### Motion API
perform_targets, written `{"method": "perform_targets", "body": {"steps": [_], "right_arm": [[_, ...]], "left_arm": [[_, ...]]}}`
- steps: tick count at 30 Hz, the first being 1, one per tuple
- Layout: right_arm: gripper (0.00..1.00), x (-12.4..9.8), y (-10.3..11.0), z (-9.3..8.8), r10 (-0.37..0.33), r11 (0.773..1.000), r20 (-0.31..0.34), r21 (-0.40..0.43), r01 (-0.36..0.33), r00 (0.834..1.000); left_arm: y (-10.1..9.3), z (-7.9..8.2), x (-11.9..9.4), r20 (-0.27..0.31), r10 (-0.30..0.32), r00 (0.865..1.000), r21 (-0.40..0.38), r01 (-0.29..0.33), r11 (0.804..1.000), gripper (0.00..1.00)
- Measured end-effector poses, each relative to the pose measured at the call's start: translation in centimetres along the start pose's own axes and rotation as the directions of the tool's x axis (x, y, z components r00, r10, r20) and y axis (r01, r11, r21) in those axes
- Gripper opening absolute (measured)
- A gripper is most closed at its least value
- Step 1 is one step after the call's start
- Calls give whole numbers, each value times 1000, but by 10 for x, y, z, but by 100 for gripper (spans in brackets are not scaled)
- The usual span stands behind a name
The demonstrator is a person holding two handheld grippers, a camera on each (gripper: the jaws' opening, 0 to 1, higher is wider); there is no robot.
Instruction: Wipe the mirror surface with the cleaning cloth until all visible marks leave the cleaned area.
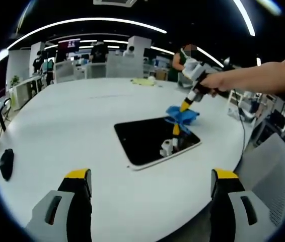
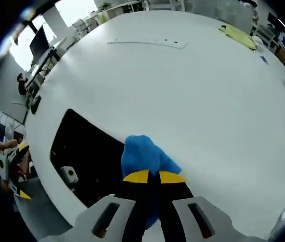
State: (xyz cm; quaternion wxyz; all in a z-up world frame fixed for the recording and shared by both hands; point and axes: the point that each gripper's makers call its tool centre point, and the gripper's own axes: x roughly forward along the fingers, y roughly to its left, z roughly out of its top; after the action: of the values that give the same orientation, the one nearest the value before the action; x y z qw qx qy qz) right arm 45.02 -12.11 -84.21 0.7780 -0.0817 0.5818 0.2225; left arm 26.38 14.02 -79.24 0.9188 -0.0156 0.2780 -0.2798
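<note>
On a white round table (image 1: 72, 131), the left gripper (image 1: 150, 189) hangs with jaws spread and empty short of the flat mirror (image 1: 152, 138), likely rigid and breakable; the right gripper (image 2: 154, 177) pinches the soft, light blue cleaning cloth (image 2: 141, 154) bunched at the mirror's far edge.

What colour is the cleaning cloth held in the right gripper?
The cleaning cloth is bright blue, shown best in the right gripper view, pinched in the right gripper.

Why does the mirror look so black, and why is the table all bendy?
In the left gripper view the flat rectangular mirror reflects the dark ceiling, so it looks black; in the right gripper view it is dark too, and the fisheye lens curves the round white table in both views.
</note>
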Motion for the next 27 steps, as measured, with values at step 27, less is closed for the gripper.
{"method": "perform_targets", "body": {"steps": [27], "right_arm": [[0,21,51,10,27,999,-28,-36,-28,999]], "left_arm": [[1,0,0,6,-1,1000,-5,1,1000,98]]}}
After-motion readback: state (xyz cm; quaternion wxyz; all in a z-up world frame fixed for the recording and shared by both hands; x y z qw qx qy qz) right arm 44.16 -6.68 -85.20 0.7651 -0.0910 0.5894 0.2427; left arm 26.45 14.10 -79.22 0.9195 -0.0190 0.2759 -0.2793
